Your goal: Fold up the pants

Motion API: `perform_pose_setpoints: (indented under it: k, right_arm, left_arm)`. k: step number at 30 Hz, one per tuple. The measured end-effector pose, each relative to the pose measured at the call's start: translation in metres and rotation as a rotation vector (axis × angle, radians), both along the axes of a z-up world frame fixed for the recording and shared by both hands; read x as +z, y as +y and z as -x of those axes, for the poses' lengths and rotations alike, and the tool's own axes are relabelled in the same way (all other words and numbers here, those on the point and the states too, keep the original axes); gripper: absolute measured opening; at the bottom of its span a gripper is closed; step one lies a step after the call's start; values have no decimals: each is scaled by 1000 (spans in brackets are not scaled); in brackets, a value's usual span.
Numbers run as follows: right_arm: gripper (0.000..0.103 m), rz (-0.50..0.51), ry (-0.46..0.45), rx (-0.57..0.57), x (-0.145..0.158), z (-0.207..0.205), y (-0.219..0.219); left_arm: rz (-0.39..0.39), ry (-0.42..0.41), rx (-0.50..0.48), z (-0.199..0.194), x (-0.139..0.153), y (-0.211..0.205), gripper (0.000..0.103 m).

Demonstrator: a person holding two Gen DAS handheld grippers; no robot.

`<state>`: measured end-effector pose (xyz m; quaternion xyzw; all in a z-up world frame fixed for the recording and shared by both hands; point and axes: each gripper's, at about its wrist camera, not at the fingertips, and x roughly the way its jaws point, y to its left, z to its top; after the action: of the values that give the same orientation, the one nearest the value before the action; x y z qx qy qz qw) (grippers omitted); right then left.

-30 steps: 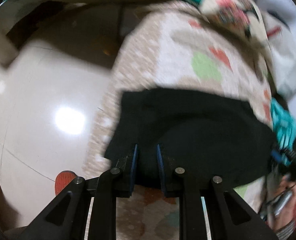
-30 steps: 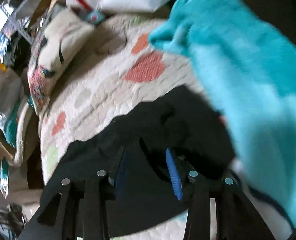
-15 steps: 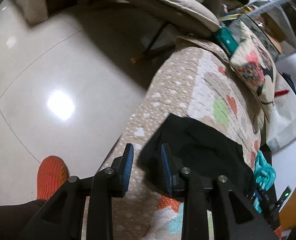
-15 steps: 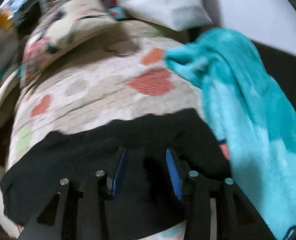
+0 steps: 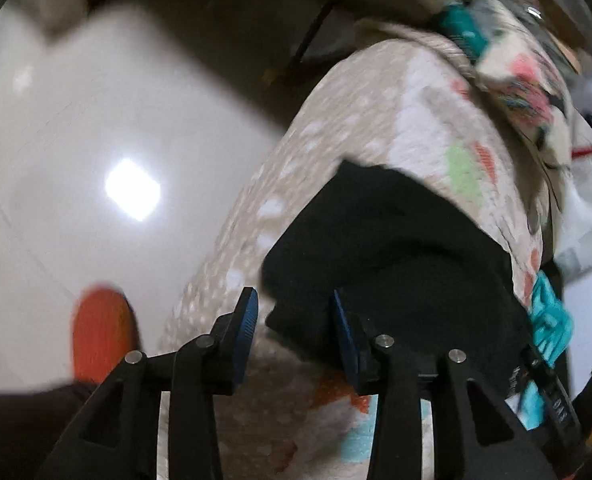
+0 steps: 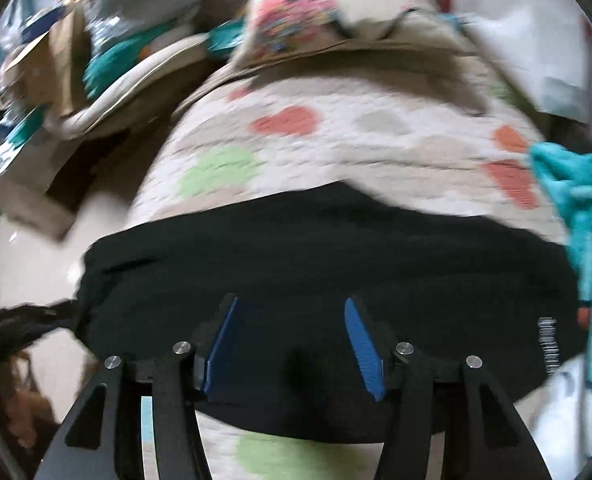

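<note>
The black pants [image 5: 396, 256] lie folded into a wide flat bundle across a heart-patterned quilt [image 5: 376, 120]; they also fill the lower middle of the right wrist view [image 6: 316, 264]. My left gripper [image 5: 294, 312] is open, its fingers either side of the bundle's near left corner. My right gripper [image 6: 292, 328] is open and empty, just above the near edge of the pants. White lettering [image 6: 548, 344] shows on the pants at the right.
A turquoise towel [image 6: 580, 200] lies at the right edge of the quilt, beside the pants. A patterned pillow [image 6: 296, 12] sits at the far end. Glossy white floor [image 5: 96, 140] and an orange-socked foot [image 5: 100, 332] are at the left. Cluttered boxes [image 6: 56, 72] stand beyond the bed.
Both grippers have opened wider and let go of the pants. The right wrist view has swung left, off the turquoise towel, so the folded pants now show across their full width.
</note>
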<state>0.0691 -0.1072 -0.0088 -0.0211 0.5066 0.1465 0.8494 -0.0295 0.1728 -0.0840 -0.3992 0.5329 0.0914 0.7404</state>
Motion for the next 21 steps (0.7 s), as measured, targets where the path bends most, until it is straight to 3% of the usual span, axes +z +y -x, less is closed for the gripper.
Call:
perform_pose_setpoints:
  k: [2, 5, 8, 12, 16, 21]
  right_arm:
    - [58, -8, 24, 47, -3, -4, 24]
    - [59, 11, 28, 151, -4, -13, 65]
    - [60, 18, 54, 253, -7, -22, 100]
    - [61, 55, 70, 379, -11, -30, 146]
    - [62, 120, 71, 481, -18, -40, 186]
    - [62, 188, 109, 584, -34, -48, 226]
  left_arm:
    - [51, 0, 48, 6, -5, 9, 44]
    - [24, -38, 121, 17, 2, 21, 44]
    - [58, -67, 165, 23, 4, 25, 44]
    - [103, -92, 188, 27, 2, 24, 44]
    - [82, -119, 179, 25, 5, 19, 45]
    - [72, -70, 159, 16, -10, 16, 46]
